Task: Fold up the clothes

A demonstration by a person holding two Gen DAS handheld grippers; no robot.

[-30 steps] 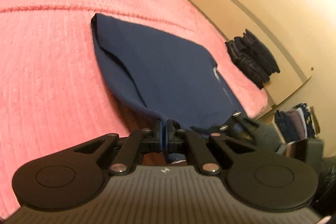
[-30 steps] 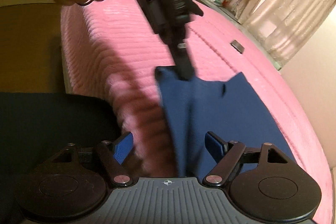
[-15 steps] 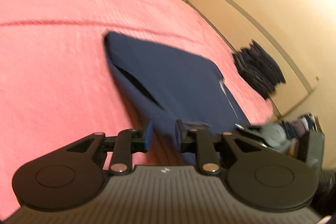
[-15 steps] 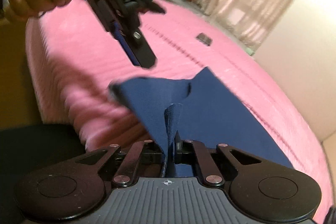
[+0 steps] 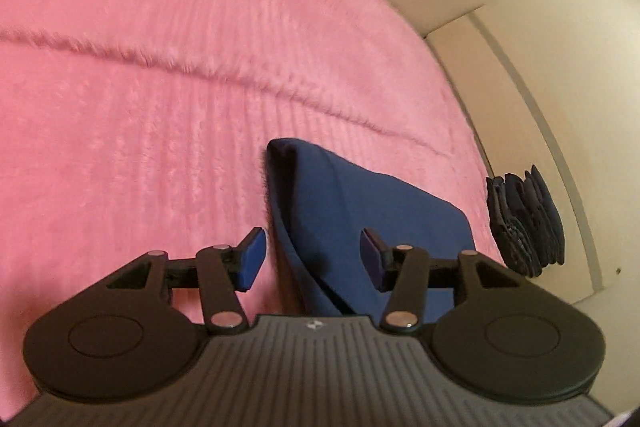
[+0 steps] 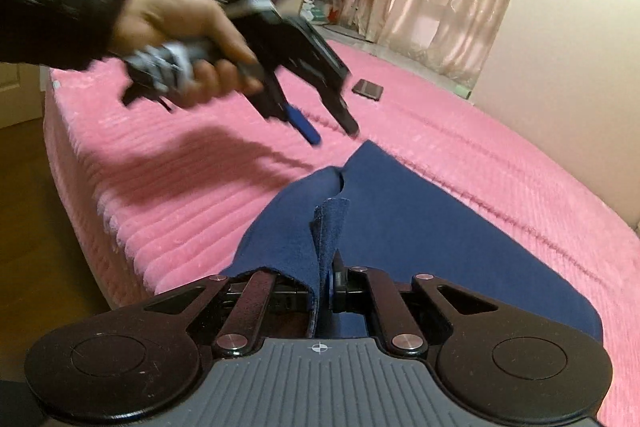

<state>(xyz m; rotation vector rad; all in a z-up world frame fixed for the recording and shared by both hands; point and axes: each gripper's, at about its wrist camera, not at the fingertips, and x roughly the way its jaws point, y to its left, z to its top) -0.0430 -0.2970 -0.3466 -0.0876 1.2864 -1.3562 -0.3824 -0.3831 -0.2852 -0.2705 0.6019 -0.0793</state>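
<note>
A navy blue garment (image 6: 420, 227) lies partly folded on the pink bed (image 6: 500, 163). My right gripper (image 6: 324, 287) is shut on a raised fold of its near edge, and the cloth stands up between the pads. A hand in a dark sleeve holds my left gripper (image 6: 332, 131) in the air beyond the garment's far corner, clear of the cloth. In the left wrist view the left gripper (image 5: 312, 259) has its jaws opening. The garment (image 5: 360, 219) shows below and beyond the blue pads (image 5: 252, 259), which do not press on it.
A stack of folded dark clothes (image 5: 524, 223) sits on a beige ledge past the bed's end. A small dark flat object (image 6: 367, 90) lies far out on the blanket. Wooden floor (image 6: 36, 227) runs along the bed's left side. Curtains and hanging dark jackets stand behind.
The left gripper let go of the garment's corner, opened and swung away over the bed. The right gripper closed on the garment's near edge and lifted it a little.
</note>
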